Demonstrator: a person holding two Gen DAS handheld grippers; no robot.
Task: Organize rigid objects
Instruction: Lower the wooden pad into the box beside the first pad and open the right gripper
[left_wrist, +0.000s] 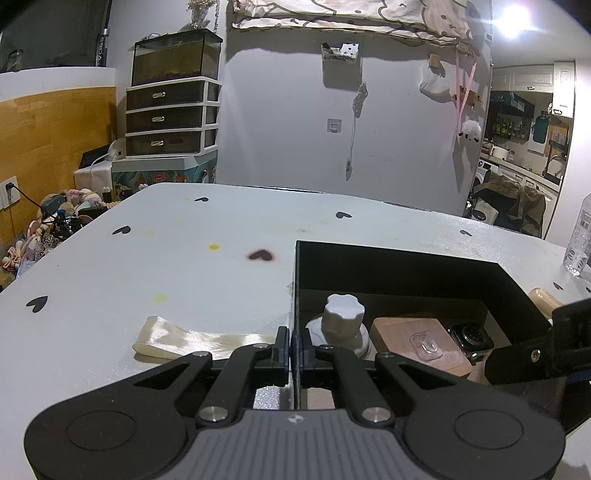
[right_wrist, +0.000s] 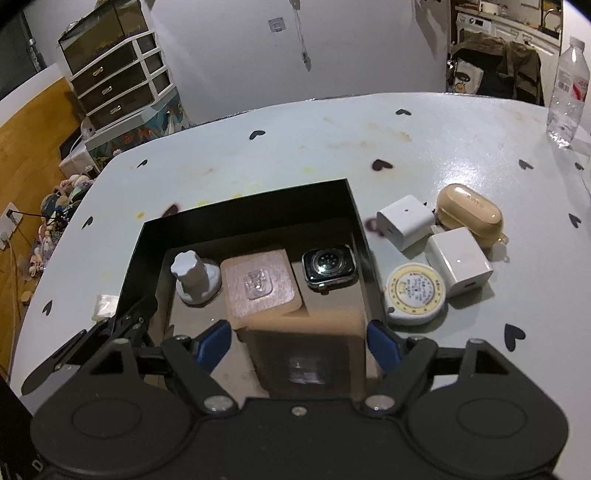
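Note:
An open black box (right_wrist: 258, 206) sits on the white table and holds a white knobbed lid (right_wrist: 192, 277), a wooden block (right_wrist: 258, 291) with a clear stick-on hook on top, and a smartwatch (right_wrist: 328, 267). My right gripper (right_wrist: 300, 343) hangs over the box's near end, open wide. Its blue pads (right_wrist: 218, 339) stand just off either side of the block's near face. My left gripper (left_wrist: 294, 350) is shut on the box's left wall (left_wrist: 294, 295). In the left wrist view the lid (left_wrist: 343, 314), block (left_wrist: 417, 343) and watch (left_wrist: 471, 336) lie inside the box.
Right of the box lie two white charger cubes (right_wrist: 404, 221) (right_wrist: 460, 262), a beige earbud case (right_wrist: 469, 216) and a round tape measure (right_wrist: 415, 291). A water bottle (right_wrist: 567, 92) stands at the far right. A pale ribbon (left_wrist: 199, 341) lies left of the box.

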